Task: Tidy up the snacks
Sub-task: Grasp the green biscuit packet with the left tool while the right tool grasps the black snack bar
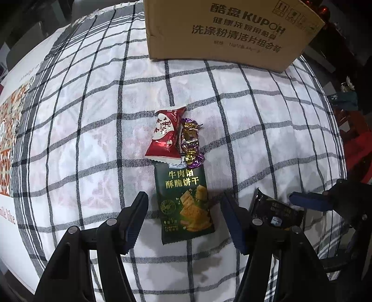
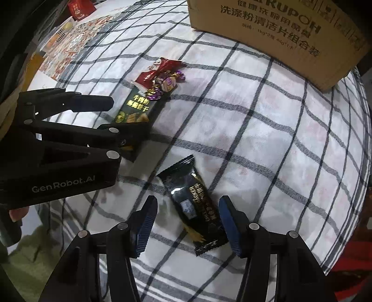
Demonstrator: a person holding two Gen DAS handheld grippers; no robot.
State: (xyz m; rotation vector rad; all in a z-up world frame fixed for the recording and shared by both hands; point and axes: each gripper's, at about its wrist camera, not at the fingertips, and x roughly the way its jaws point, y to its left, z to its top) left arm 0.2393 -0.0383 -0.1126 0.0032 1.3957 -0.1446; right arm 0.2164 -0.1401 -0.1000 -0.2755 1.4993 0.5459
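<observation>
On the checked cloth point(image 1: 93, 139) a green cracker packet point(image 1: 183, 199) lies lengthwise between the fingers of my left gripper point(image 1: 183, 202), which is open and straddles it without touching. A red packet point(image 1: 166, 134) and a purple-wrapped candy point(image 1: 190, 141) rest just beyond its far end. In the right wrist view a black snack bar point(image 2: 193, 204) lies slanted between the blue pads of my right gripper point(image 2: 187, 204), open around it. My left gripper point(image 2: 125, 116) shows there at left, over the green packet point(image 2: 137, 109). The black bar point(image 1: 274, 209) also shows at right in the left wrist view.
A large printed cardboard box point(image 1: 227, 30) stands at the back of the cloth point(image 2: 279, 139). A patterned mat point(image 1: 7, 144) lies past the cloth's left edge, with a red box point(image 2: 81, 9) farther back. The table drops off at right, near red items point(image 1: 362, 144).
</observation>
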